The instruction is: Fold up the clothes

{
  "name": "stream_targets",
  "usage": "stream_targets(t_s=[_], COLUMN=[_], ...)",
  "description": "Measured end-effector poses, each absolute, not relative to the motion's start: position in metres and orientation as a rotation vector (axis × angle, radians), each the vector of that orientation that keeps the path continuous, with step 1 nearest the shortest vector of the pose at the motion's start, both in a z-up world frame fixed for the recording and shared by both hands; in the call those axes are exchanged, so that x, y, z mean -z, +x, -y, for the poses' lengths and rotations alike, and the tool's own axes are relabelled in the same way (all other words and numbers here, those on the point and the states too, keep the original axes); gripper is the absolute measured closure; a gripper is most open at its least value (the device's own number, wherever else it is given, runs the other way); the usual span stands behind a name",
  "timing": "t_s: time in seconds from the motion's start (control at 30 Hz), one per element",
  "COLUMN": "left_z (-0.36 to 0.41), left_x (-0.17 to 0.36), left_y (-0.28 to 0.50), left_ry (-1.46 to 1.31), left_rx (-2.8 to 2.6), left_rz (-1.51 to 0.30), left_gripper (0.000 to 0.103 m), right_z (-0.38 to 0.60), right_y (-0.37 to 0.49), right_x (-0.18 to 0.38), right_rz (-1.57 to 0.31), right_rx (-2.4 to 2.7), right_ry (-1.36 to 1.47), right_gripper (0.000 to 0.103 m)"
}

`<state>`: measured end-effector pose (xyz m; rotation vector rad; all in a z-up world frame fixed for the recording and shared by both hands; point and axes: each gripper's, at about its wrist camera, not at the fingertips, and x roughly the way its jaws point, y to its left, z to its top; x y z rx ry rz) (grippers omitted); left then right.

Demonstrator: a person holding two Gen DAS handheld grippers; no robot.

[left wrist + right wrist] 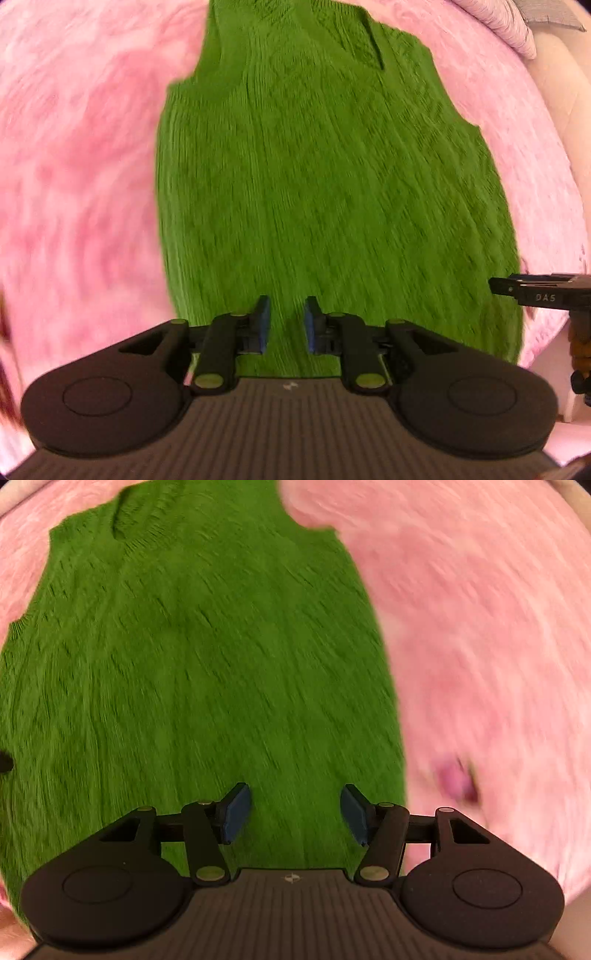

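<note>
A green knitted sleeveless vest [314,177] lies spread flat on a pink fluffy blanket [74,166], its V-neck at the far end. My left gripper [287,321] hovers over the vest's near hem, open with a narrow gap and nothing between its blue pads. In the right wrist view the same vest [192,672] fills the left and middle. My right gripper [295,812] is open wide above the near hem, close to the vest's right edge, holding nothing. The right gripper's tip [535,291] also shows at the right edge of the left wrist view.
The pink blanket [480,646] covers the surface all around the vest. A striped pillow [498,22] lies at the far right. A small dark pink spot [456,779] sits on the blanket right of the vest. Both views are blurred by motion.
</note>
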<state>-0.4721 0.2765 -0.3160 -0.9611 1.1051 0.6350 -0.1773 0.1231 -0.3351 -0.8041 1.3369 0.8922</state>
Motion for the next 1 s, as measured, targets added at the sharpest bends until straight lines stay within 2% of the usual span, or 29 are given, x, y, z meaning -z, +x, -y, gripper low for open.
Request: stream_targets(t_s=[0.2, 0.37, 0.43, 0.53, 0.6, 0.67, 0.73, 0.83, 1.0], left_z=[-0.197, -0.149, -0.128, -0.094, -0.071, -0.048, -0.028, 0.003, 0.040], left_x=[0.322, 0.292, 0.270, 0.223, 0.189, 0.157, 0.127, 0.096, 0.068], left_y=[-0.492, -0.496, -0.492, -0.479, -0.471, -0.461, -0.451, -0.443, -0.440], left_ry=[-0.999, -0.989, -0.962, -0.873, -0.808, -0.748, -0.687, -0.621, -0.585], left_rx=[-0.698, -0.784, -0.795, -0.852, -0.893, -0.928, -0.950, -0.993, -1.037], left_rz=[-1.165, -1.171, -1.156, -1.096, -1.048, -1.003, -0.965, -0.934, -0.944], left_gripper=[0.084, 0.084, 0.079, 0.072, 0.066, 0.060, 0.054, 0.048, 0.046], right_z=[-0.076, -0.047, -0.035, -0.015, 0.000, 0.018, 0.035, 0.062, 0.103], right_y=[-0.185, -0.193, -0.194, -0.195, -0.196, -0.199, -0.202, -0.206, -0.211], right_x=[0.334, 0.317, 0.292, 0.245, 0.212, 0.193, 0.176, 0.150, 0.124], right_rz=[-1.371, -1.347, -1.295, -1.211, -1.167, -1.157, -1.151, -1.140, -1.144], right_rx=[-0.931, -0.954, -0.972, -1.038, -1.062, -1.078, -1.092, -1.113, -1.122], right_ry=[-0.842, -0.876, -0.839, -0.747, -0.697, -0.674, -0.654, -0.625, -0.614], right_gripper=[0.043, 0.042, 0.041, 0.029, 0.027, 0.019, 0.016, 0.015, 0.015])
